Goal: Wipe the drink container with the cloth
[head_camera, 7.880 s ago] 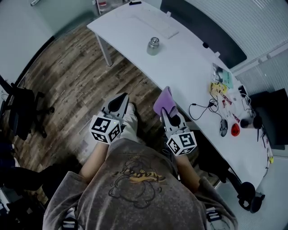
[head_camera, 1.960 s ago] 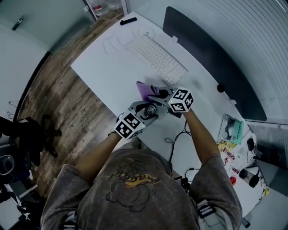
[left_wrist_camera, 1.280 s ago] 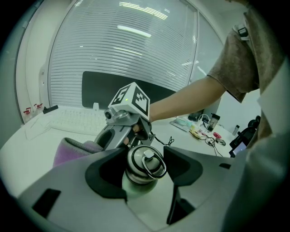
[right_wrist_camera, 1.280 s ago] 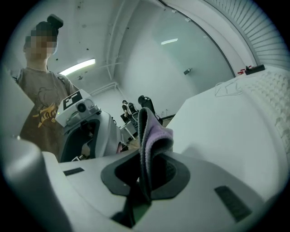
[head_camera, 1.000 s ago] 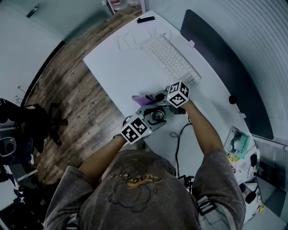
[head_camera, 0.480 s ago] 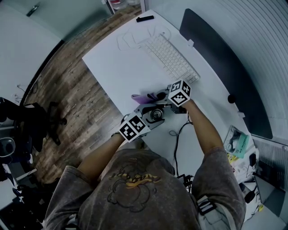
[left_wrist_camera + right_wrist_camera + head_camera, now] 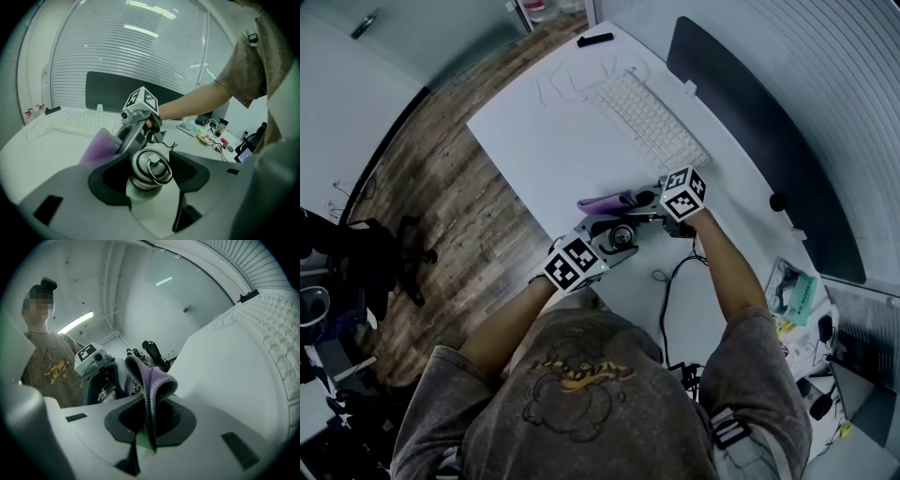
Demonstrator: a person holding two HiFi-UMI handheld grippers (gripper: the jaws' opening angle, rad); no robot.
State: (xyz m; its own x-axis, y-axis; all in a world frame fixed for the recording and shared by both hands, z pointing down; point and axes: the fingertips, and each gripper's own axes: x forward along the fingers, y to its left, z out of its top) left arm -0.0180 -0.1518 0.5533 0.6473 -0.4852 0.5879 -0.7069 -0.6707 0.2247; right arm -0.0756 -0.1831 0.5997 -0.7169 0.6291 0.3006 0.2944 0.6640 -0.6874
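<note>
In the head view a small metal drink container with a ring lid stands on the white desk. My left gripper is shut on it, one jaw on each side. The left gripper view shows the container from above, between the jaws of the left gripper. My right gripper is shut on a purple cloth, which hangs just beyond the container on its far side. In the right gripper view the folded cloth sticks up out of the right gripper, with the left gripper behind it.
A white keyboard lies farther along the desk, in front of a dark screen. A black cable trails close to the container. Papers and small items crowd the desk's right end. The desk edge drops to wooden floor, where an office chair stands.
The right gripper with the cloth has shifted a little sideways beside the container. The left gripper and the container have stayed put.
</note>
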